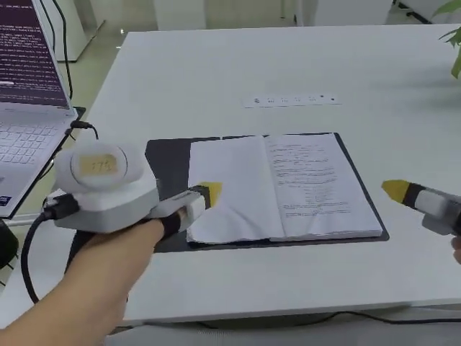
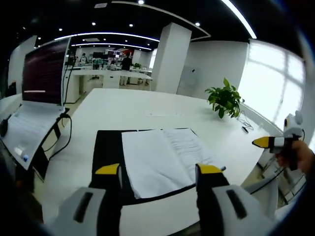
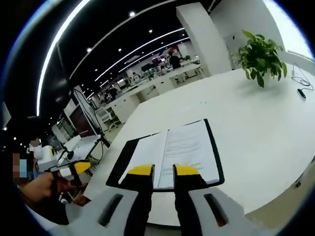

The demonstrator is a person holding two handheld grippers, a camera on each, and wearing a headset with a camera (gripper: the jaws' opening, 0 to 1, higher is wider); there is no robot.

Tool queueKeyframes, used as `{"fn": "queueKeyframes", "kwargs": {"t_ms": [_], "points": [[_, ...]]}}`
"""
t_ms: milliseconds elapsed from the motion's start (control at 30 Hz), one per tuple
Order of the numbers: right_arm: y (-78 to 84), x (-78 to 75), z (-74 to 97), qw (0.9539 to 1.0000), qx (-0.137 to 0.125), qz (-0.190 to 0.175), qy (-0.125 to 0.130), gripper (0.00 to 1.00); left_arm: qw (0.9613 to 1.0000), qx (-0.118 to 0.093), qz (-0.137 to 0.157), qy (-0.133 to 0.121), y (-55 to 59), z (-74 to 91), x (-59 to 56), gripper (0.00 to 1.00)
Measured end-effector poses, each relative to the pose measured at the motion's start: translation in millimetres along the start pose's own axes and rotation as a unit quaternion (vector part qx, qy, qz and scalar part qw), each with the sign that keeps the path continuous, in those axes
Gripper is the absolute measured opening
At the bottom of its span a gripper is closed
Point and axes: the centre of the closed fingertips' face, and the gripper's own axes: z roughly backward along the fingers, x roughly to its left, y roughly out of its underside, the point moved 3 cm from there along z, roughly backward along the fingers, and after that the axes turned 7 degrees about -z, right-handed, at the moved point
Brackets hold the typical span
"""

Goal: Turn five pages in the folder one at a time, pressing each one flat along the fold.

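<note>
black folder [image 1: 164,160] lies open and flat on the white table [image 1: 216,72], straight ahead of both grippers. the left gripper [image 2: 158,170] has its yellow-tipped jaws spread wide, with nothing between them; in its own view the folder sits just beyond the jaw tips. in the head view its tip is at the outer edge of the blank left page [image 1: 227,187], low on that page; whether it touches the paper i cannot tell. the page's near corner beside the tip looks slightly raised. the right gripper [image 3: 163,171] holds its jaws close together with a narrow slit between them, gripping nothing. the folder's near edge lies just past its tips, with the printed right page [image 3: 189,147] ahead of them. in the head view this gripper hangs off the folder's right side, apart from it. a laptop [image 1: 25,108] stands to the left of the left gripper, and a potted plant [image 2: 225,98] is far beyond it to its right.
</note>
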Motion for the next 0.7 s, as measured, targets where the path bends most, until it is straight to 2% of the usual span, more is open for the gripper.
{"fn": "queueKeyframes", "kwargs": {"t_ms": [33, 133, 200, 267, 300, 333, 367, 467, 700], "points": [[0.7, -2.2, 0.2, 1.0, 0.001, 0.008, 0.004, 0.29, 0.9999, 0.004, -0.014, 0.0, 1.1, 1.4, 1.0, 0.68], [1.0, -8.7, -0.2, 0.9992, -0.005, 0.036, 0.014, 0.51, 0.9998, 0.011, -0.017, 0.002, 4.3, 3.0, 1.7, 0.76], [3.5, -14.5, -1.2, 0.9983, 0.0, 0.053, 0.026, 0.64, 0.9997, 0.012, -0.023, 0.0, 7.2, 3.8, 2.6, 0.87], [3.7, -19.9, -2.4, 0.9963, -0.003, 0.076, 0.038, 0.84, 0.9979, 0.013, -0.064, -0.003, 9.3, 4.5, 4.4, 0.99], [3.4, -20.8, -2.5, 0.9961, -0.007, 0.077, 0.042, 0.93, 0.9963, 0.015, -0.085, 0.005, 10.5, 6.4, 2.4, 0.99], [0.1, -21.5, -2.4, 0.9953, -0.019, 0.086, 0.042, 1.0, 0.994, 0.023, -0.107, 0.0, 13.0, 8.7, 3.8, 0.99], [1.7, -21.2, -1.4, 0.9951, -0.014, 0.089, 0.039, 0.98, 0.9934, 0.024, -0.112, 0.001, 13.9, 8.3, 3.8, 0.99], [-0.2, -23.2, -2.2, 0.9935, -0.02, 0.104, 0.042, 1.0, 0.9938, 0.027, -0.108, 0.003, 16.7, 10.3, 2.6, 0.99], [-0.6, -23.6, -2.7, 0.9947, -0.022, 0.092, 0.04, 1.0, 0.9956, 0.014, -0.092, -0.001, 12.0, 16.1, 2.0, 0.99]]}}
